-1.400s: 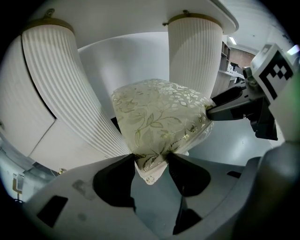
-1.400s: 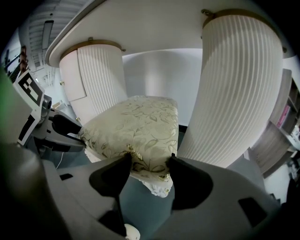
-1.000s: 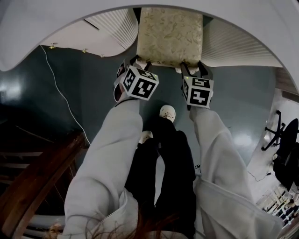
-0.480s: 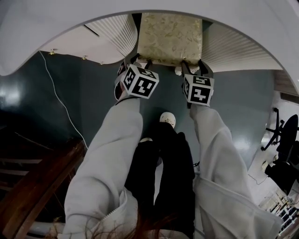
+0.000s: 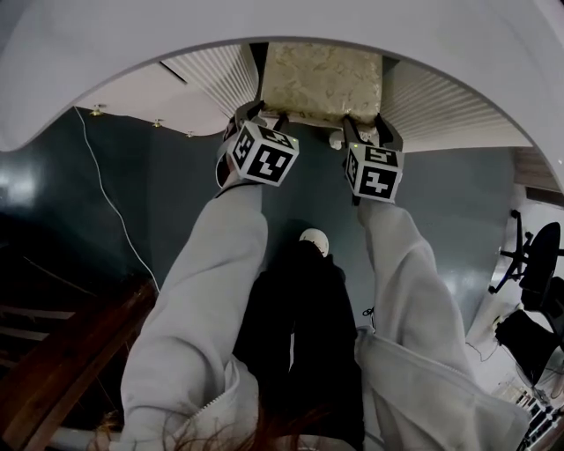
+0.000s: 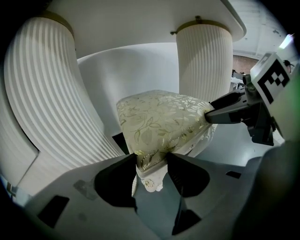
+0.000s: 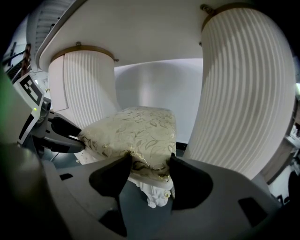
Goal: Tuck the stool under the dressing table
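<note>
The stool (image 5: 322, 81) has a cream cushion with a gold leaf pattern and carved white legs. It stands between the two fluted white pedestals of the dressing table (image 5: 291, 22), its far part hidden under the table top. My left gripper (image 5: 264, 114) is shut on the cushion's near left corner (image 6: 151, 161), and its jaws have just closed slightly tighter. My right gripper (image 5: 366, 128) is shut on the near right corner (image 7: 147, 164). Each gripper view shows the other gripper at the opposite corner: the right one (image 6: 225, 110), the left one (image 7: 61, 136).
The fluted pedestals (image 6: 42, 93) (image 7: 243, 93) flank the stool closely on both sides. The person's shoe (image 5: 315, 240) stands on the dark teal floor behind the stool. A white cable (image 5: 115, 203) trails left, a wooden rail (image 5: 70, 352) lies lower left, an office chair (image 5: 529, 264) at right.
The stool and both grippers have slid further in under the table top, which now covers more of the cushion. The person's feet have stepped forward.
</note>
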`<act>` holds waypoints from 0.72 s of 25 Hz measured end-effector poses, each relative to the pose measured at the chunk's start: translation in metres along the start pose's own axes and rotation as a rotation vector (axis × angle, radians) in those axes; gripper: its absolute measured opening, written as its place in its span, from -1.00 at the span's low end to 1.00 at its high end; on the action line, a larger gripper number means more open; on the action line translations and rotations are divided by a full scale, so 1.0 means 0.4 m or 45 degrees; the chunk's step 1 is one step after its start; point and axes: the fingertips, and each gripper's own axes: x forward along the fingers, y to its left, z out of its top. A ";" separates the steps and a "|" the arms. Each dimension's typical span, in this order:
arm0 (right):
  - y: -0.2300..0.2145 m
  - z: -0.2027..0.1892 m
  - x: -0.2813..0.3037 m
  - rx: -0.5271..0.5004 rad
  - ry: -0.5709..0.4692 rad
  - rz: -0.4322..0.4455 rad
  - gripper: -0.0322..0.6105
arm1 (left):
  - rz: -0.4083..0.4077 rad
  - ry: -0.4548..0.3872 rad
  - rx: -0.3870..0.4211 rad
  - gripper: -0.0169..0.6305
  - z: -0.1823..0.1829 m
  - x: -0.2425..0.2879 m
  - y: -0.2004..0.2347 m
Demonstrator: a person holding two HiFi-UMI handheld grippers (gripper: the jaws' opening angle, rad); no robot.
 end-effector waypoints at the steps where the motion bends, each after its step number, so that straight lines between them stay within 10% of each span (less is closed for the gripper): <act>1: -0.001 0.003 0.004 0.001 -0.009 0.001 0.06 | -0.001 -0.005 -0.003 -0.33 0.003 0.004 0.003; 18: -0.023 0.034 -0.002 0.066 -0.095 0.060 0.09 | -0.010 -0.022 -0.055 -0.33 0.035 0.017 0.020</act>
